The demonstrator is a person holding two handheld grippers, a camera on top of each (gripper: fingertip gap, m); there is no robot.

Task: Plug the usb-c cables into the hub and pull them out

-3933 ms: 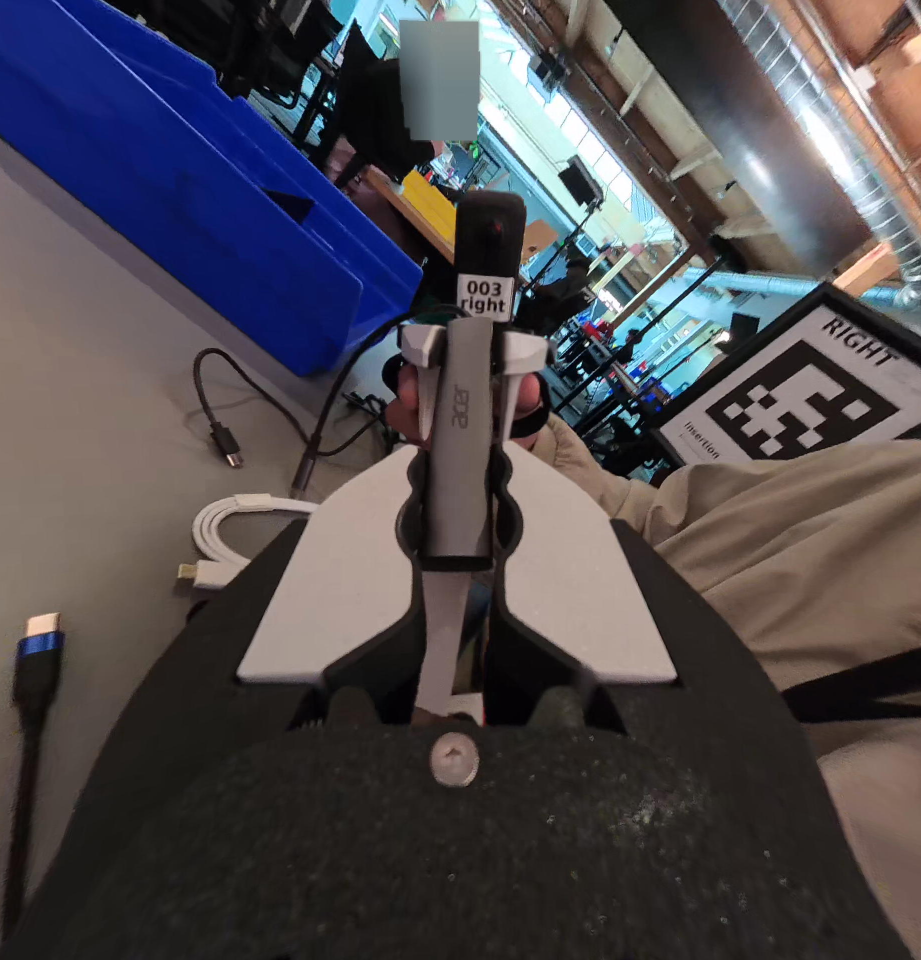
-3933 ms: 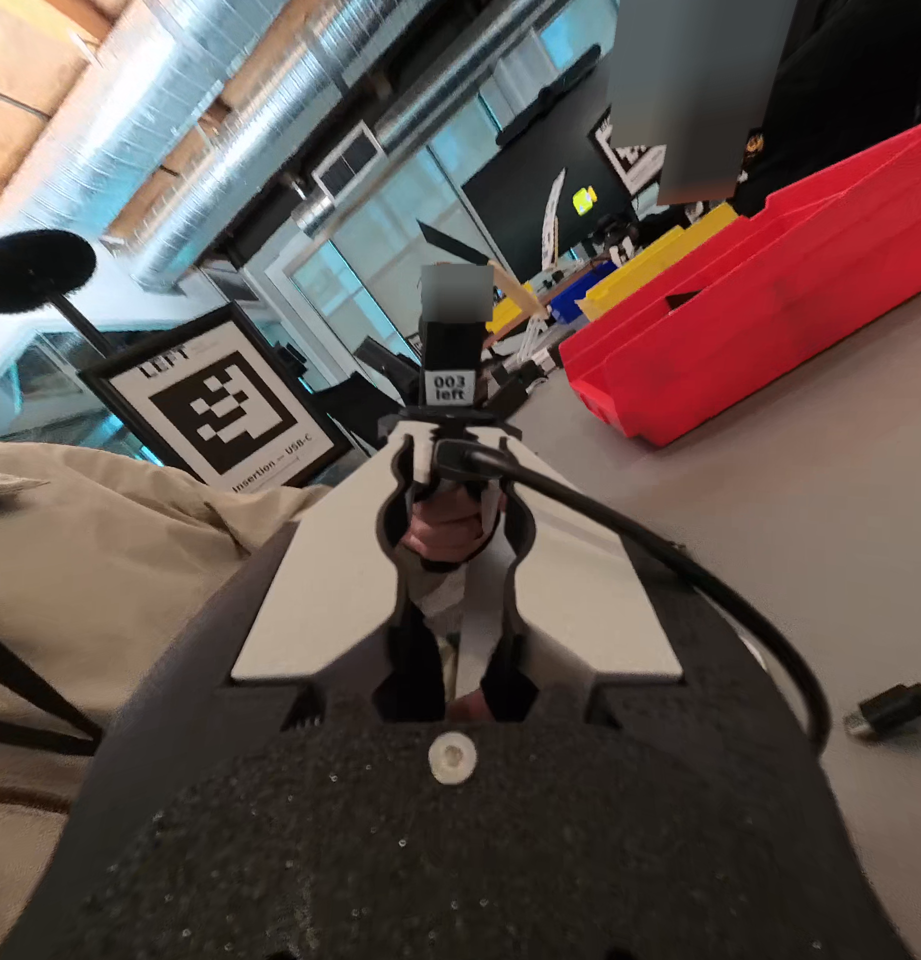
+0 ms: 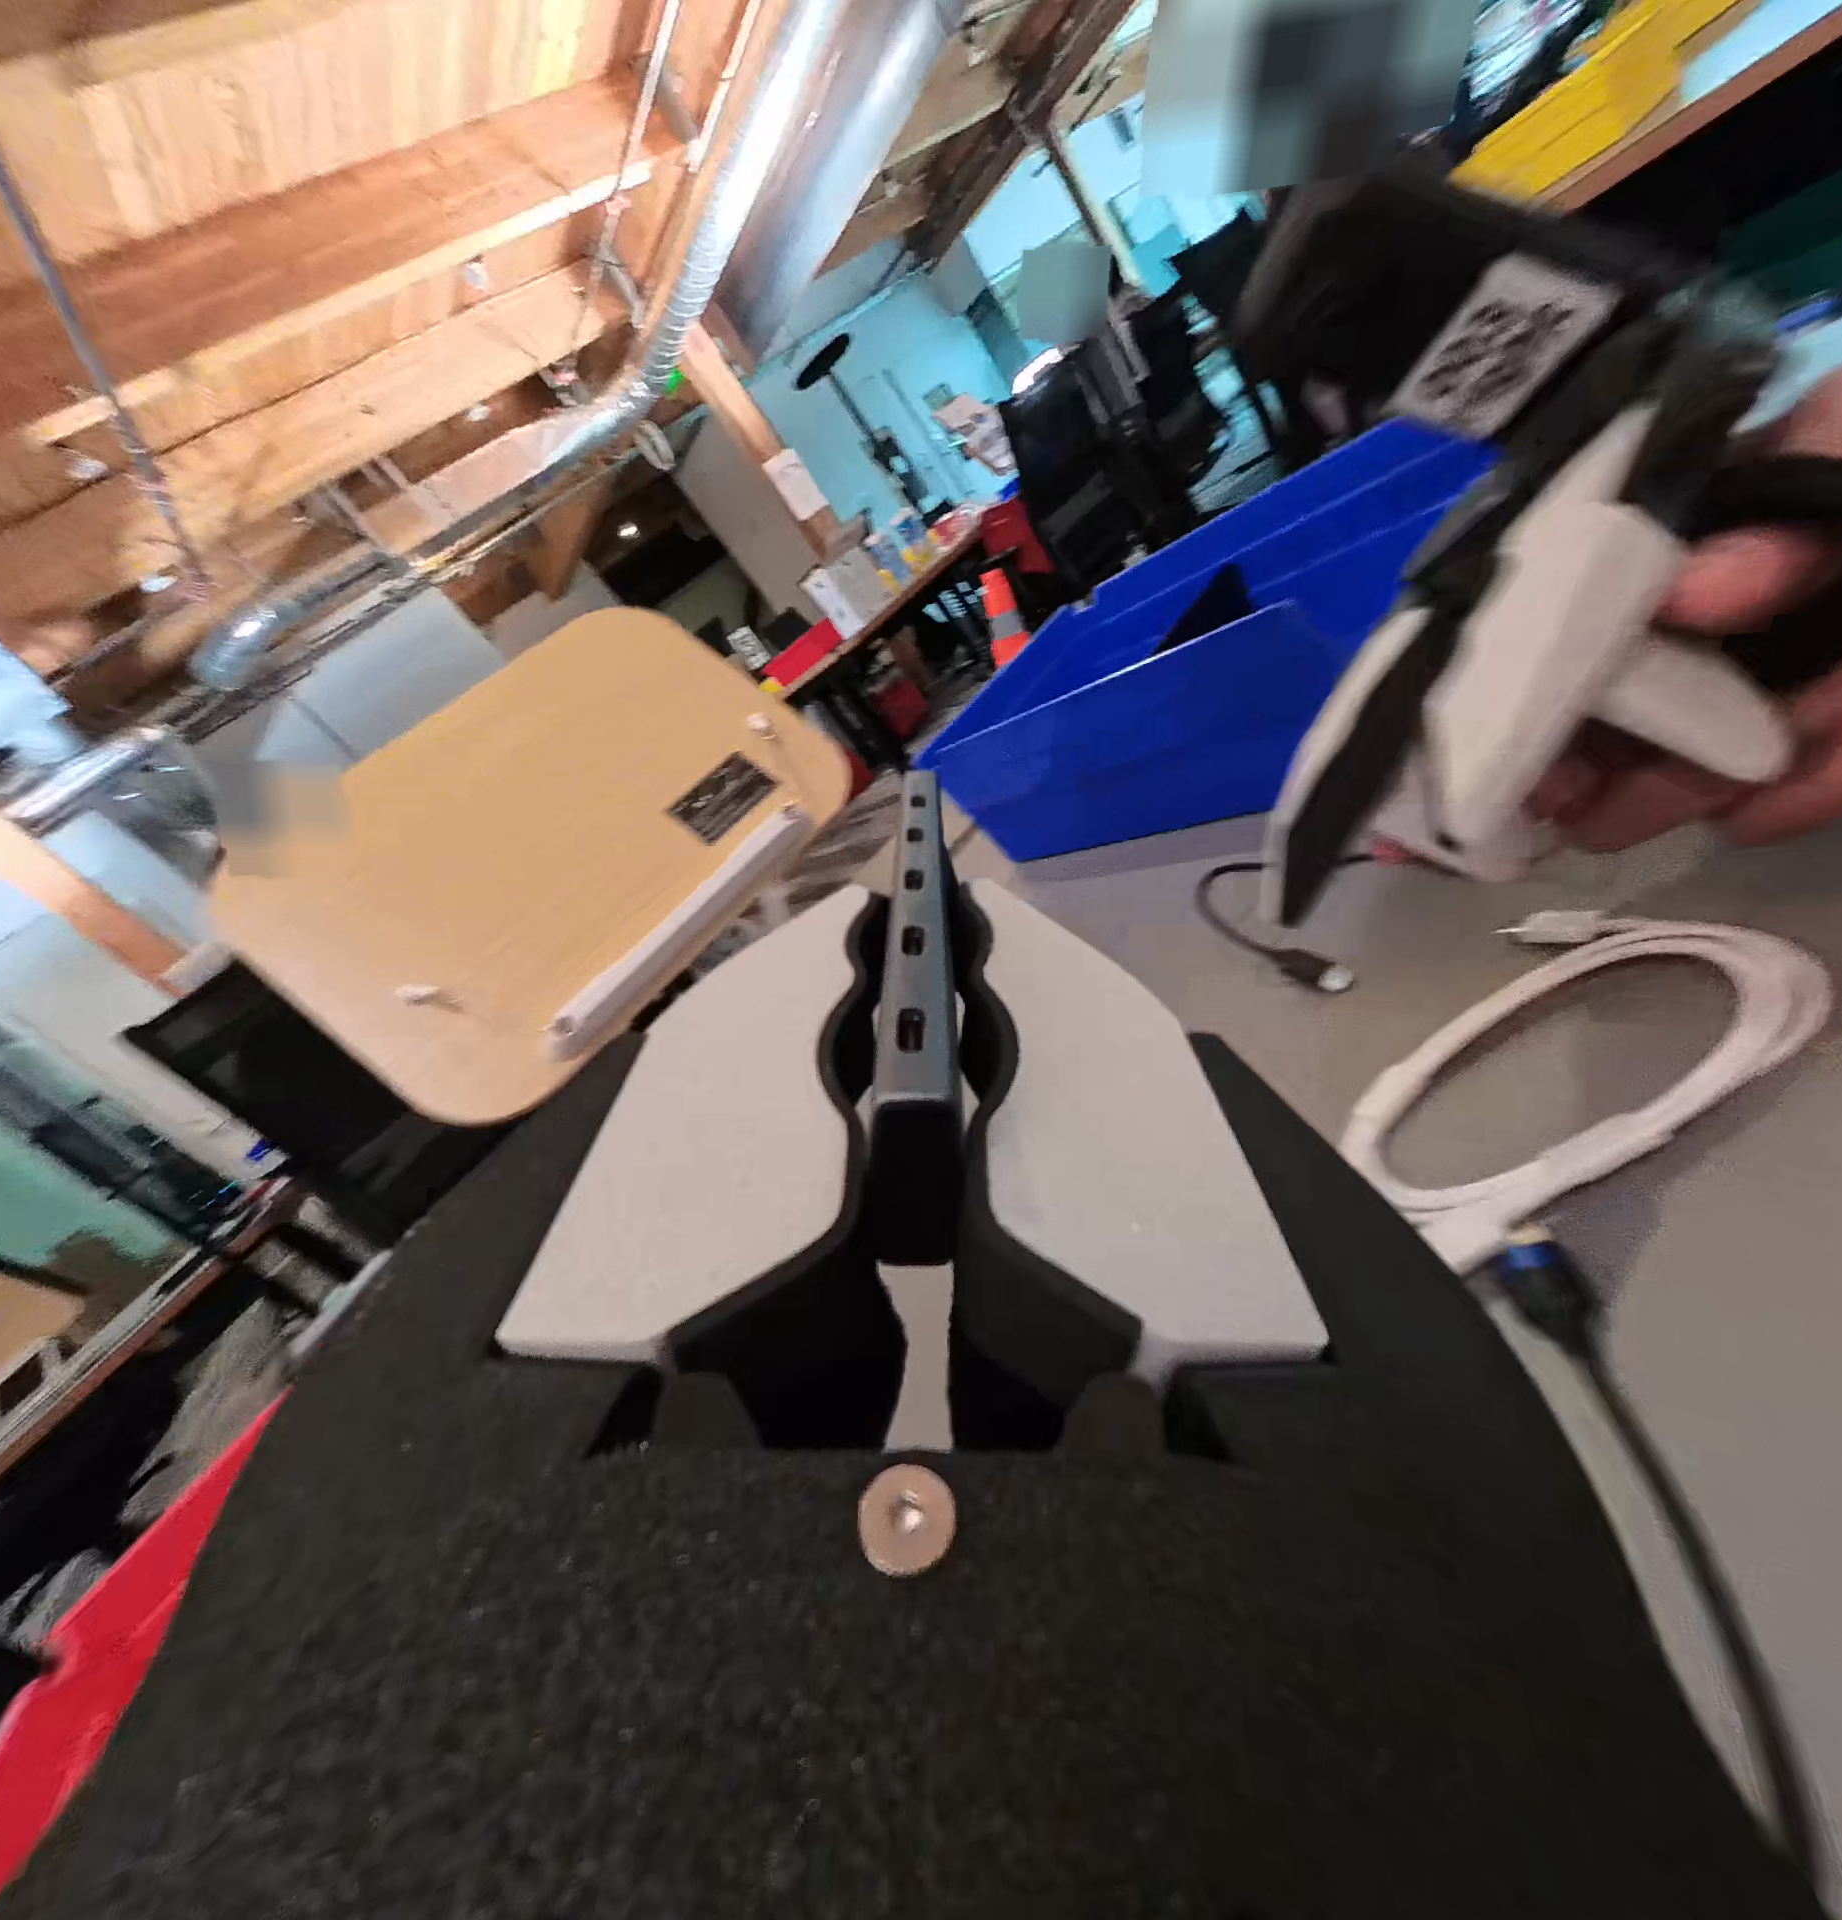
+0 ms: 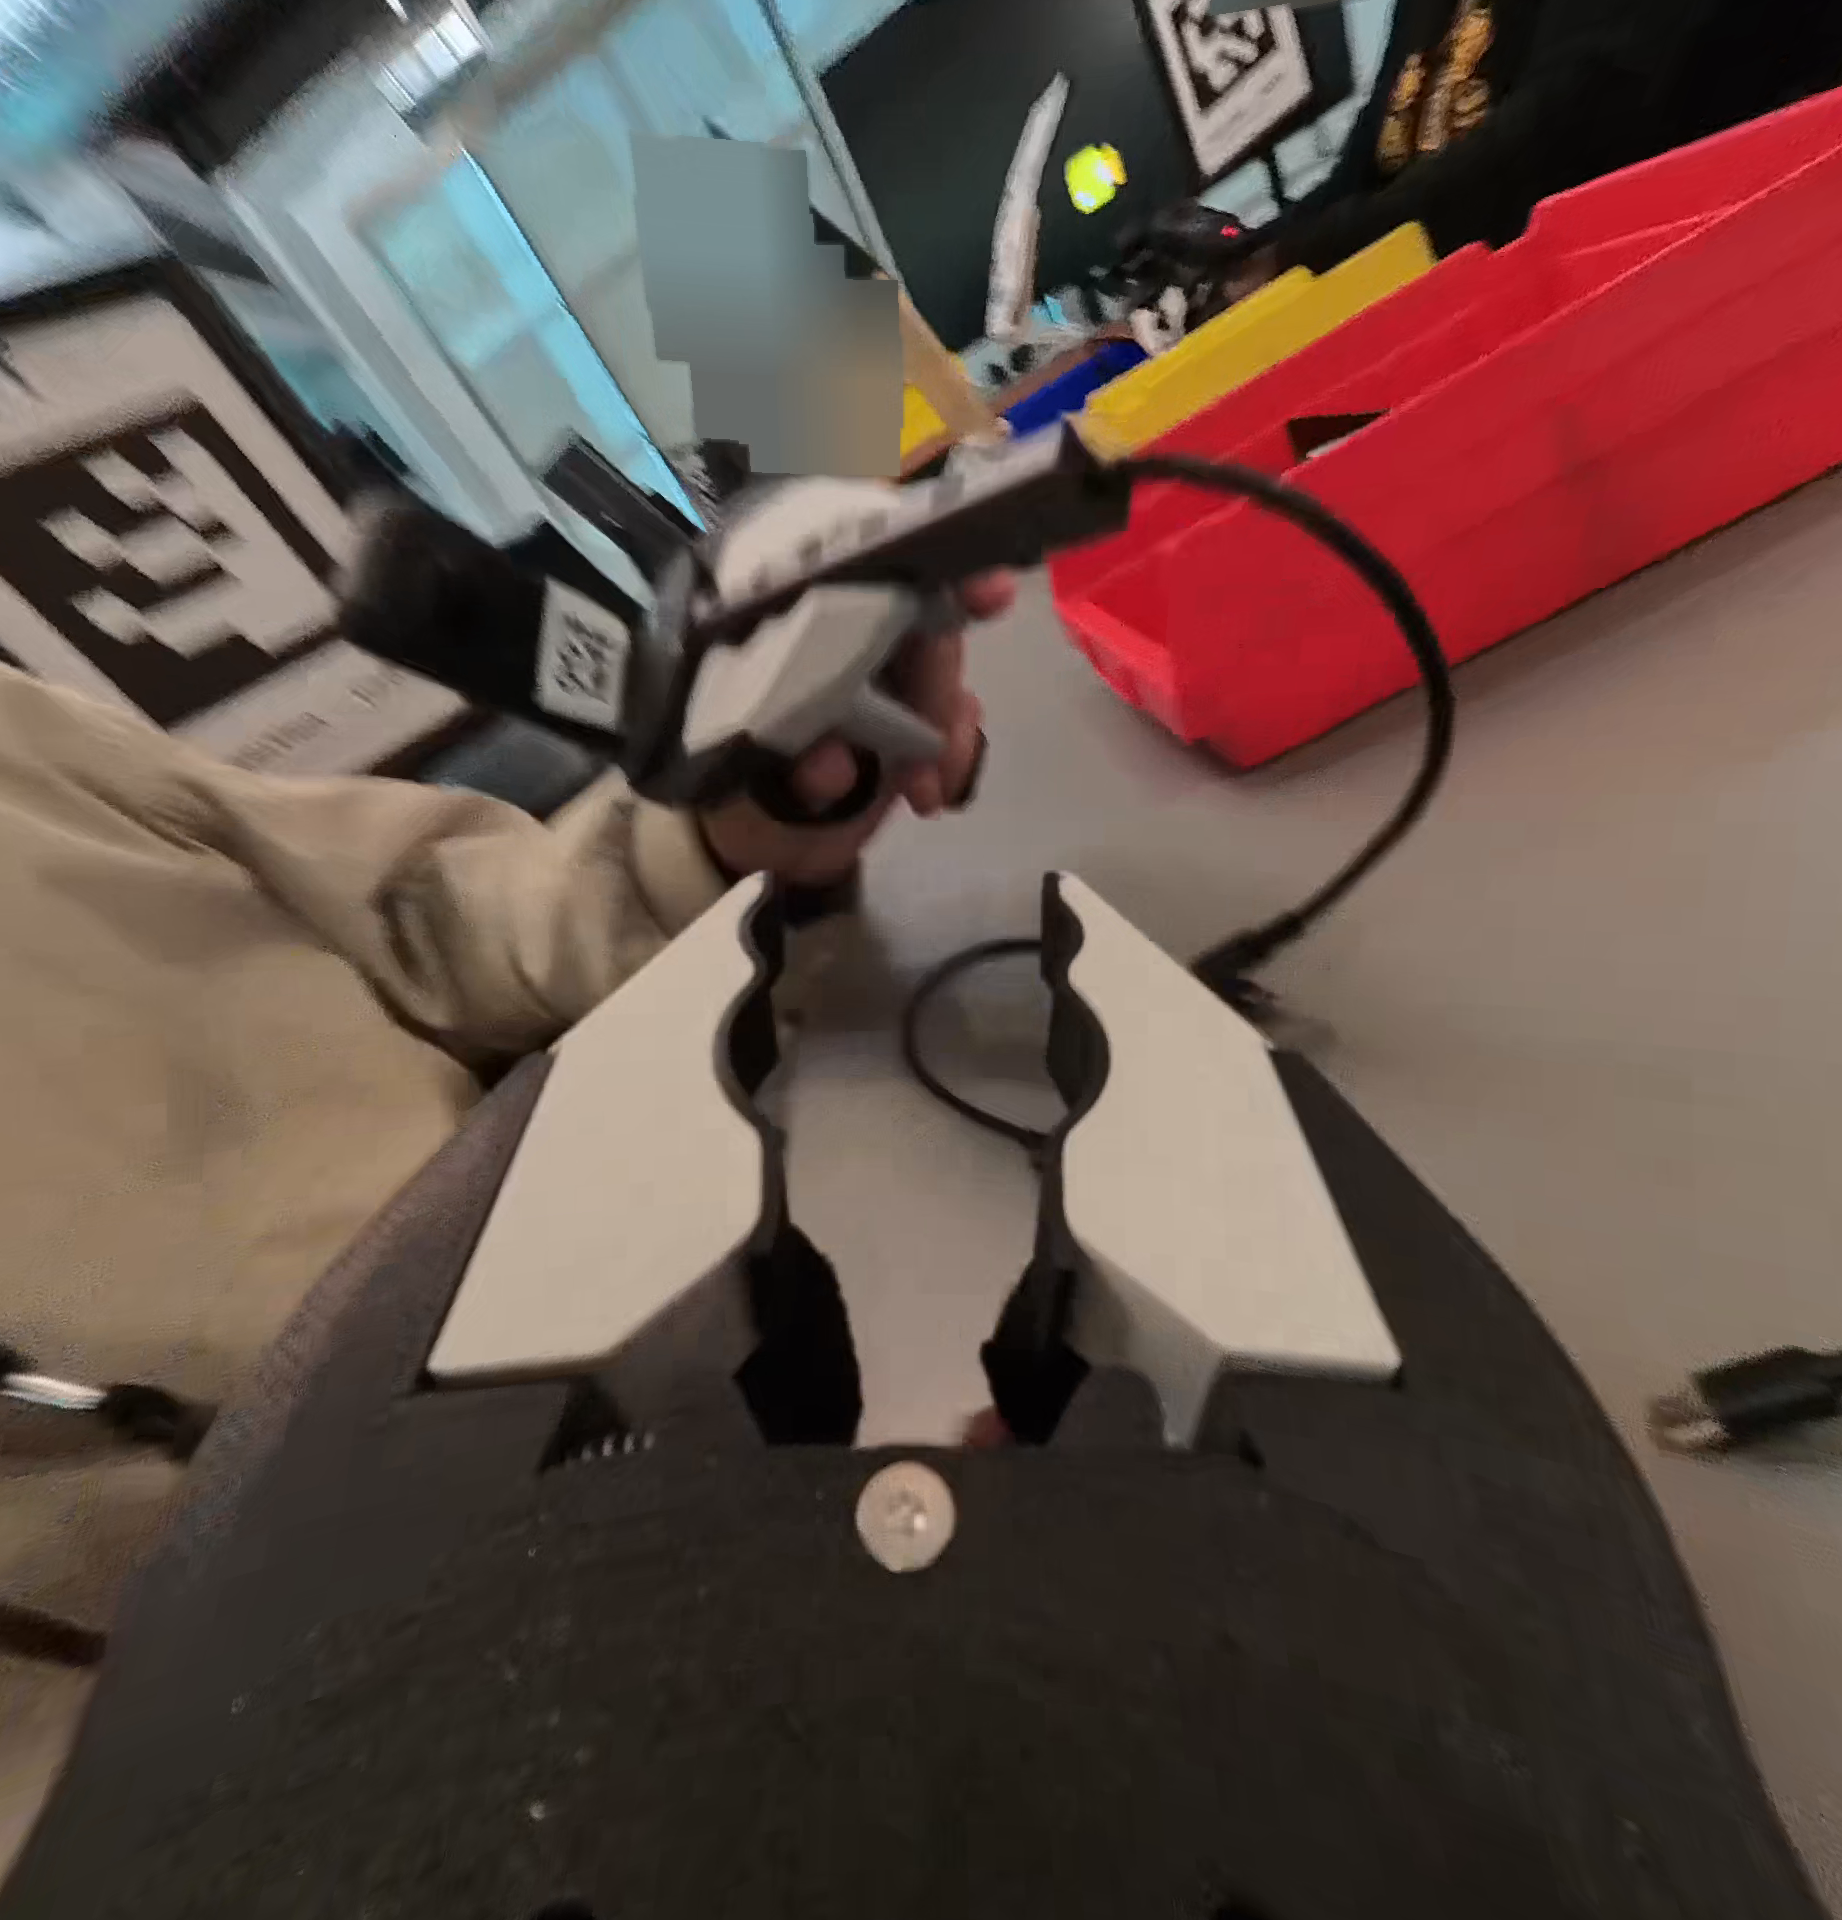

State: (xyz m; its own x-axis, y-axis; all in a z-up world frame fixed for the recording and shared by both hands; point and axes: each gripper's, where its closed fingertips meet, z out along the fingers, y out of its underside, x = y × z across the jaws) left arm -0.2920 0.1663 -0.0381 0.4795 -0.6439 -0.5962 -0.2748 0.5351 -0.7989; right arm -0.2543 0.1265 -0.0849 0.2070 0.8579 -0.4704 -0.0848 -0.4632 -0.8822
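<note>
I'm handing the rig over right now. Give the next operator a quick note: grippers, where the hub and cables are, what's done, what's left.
Left gripper: shut on the hub, held up off the table.
Right gripper: open, empty, above the table.
Black cable lies just under the right gripper; white cable is coiled on the table.
The port side facing the left camera shows nothing plugged in.
Left to do: probably grasp the black cable's plug and insert it.
</note>
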